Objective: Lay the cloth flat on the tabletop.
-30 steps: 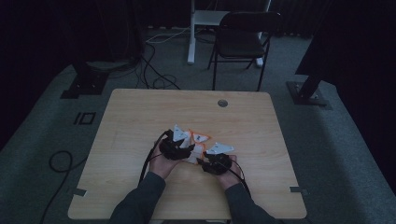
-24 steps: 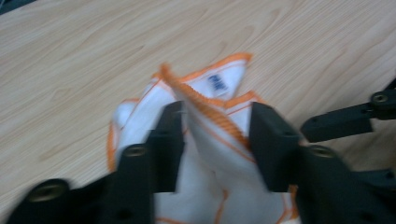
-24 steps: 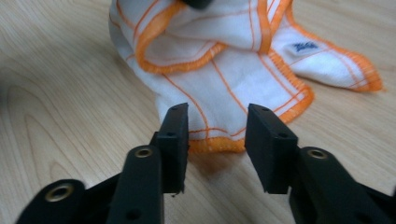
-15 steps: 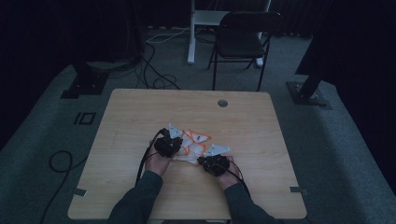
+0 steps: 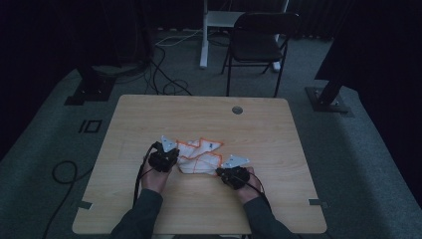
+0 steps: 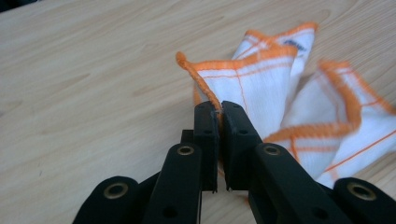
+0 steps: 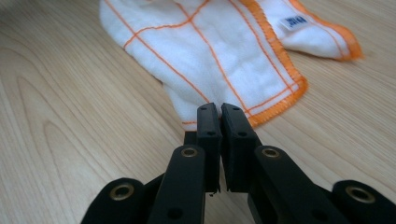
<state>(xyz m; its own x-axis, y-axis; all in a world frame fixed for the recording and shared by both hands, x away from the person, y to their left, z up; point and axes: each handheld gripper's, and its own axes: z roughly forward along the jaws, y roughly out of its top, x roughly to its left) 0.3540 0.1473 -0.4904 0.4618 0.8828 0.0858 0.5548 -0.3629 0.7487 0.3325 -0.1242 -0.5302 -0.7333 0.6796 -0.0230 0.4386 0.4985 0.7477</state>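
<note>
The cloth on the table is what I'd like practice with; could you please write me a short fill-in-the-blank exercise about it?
1. The white cloth has stitched edging coloured ____.
2. The left claw is shut on the cloth's ____ edge.
3. The cloth lies on a table made of ____.
4. Beyond the table stands a black folding ____.

Missing words: orange; orange; wood; chair
</note>
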